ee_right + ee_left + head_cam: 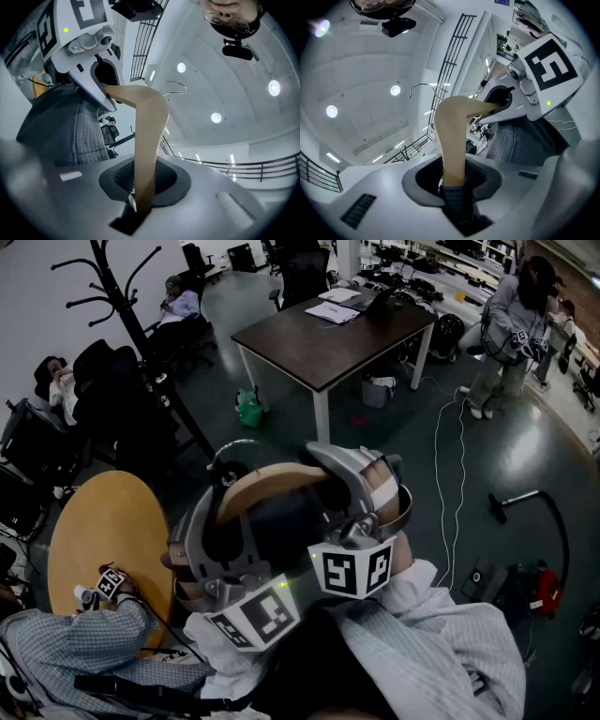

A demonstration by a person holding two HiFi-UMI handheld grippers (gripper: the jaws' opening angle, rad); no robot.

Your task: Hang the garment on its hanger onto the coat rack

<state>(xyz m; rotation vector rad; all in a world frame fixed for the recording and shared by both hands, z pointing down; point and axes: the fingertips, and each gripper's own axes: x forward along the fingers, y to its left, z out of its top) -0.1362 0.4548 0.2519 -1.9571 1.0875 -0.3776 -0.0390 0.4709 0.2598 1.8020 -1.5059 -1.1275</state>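
I have both tools on the tan wooden hanger [272, 479], one on each arm of it. My left tool [454, 183] is clamped on the left arm. Its jaws are narrowed down onto the wood, and a fold of the dark garment [277, 526] is caught between them just below the bare wood. My right tool [143, 187] is closed tighter on the other arm, with the pads pressed on the wood and only a thin gap left for it.

In the head view the hanger sits high and close to the camera, arched between the two tools. Its thin metal hook [230, 451] rises from the middle and curls to the left. The garment hangs from the hanger down between the tools, so most of it is hidden behind them.

The black coat rack with curved pegs [117, 296] stands on the floor at the upper left. The hook is not on any of its pegs. A round light-wood table [103, 521] is at the lower left, and a dark rectangular table with white legs [328, 334] lies further out with papers on it. A person in a grey top [511, 324] stands at the upper right, and a green bag [249, 409] sits on the floor near the dark table.
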